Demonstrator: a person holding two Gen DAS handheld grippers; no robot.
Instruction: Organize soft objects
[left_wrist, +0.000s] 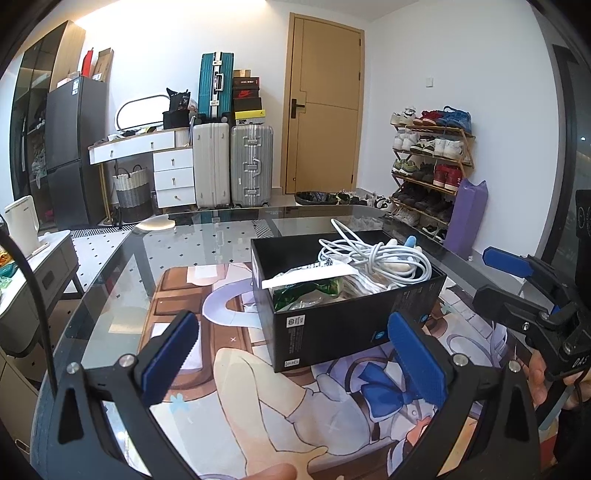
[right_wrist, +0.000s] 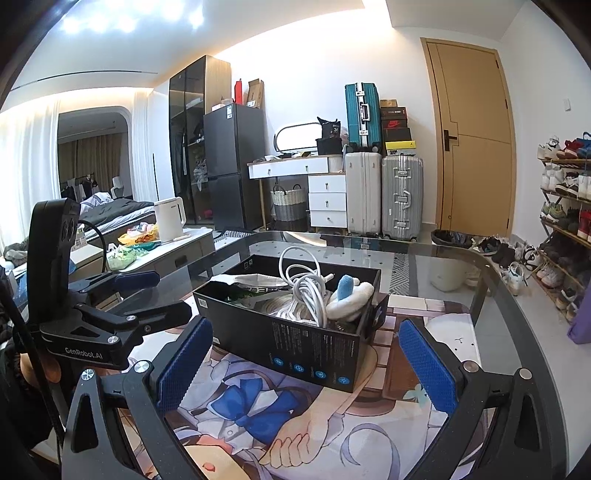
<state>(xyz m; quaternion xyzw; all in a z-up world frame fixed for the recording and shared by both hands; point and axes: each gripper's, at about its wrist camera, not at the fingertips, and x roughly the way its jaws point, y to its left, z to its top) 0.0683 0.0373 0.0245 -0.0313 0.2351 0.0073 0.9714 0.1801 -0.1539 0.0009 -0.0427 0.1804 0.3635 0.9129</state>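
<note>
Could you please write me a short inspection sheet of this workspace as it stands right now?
Surface: glass table with a printed illustrated mat under the work area.
Job's things: open black box on the mat, holding a white and blue plush toy and a green packet.
Clutter: nothing seen on the mat beside the box.
Grippers: left claw and right claw both open and empty, short of the box.
Cables: coiled white cable lies in the box, one loop rising above the rim.
Surroundings: suitcases, shoe rack, closed door, white kettle on a side unit.
</note>
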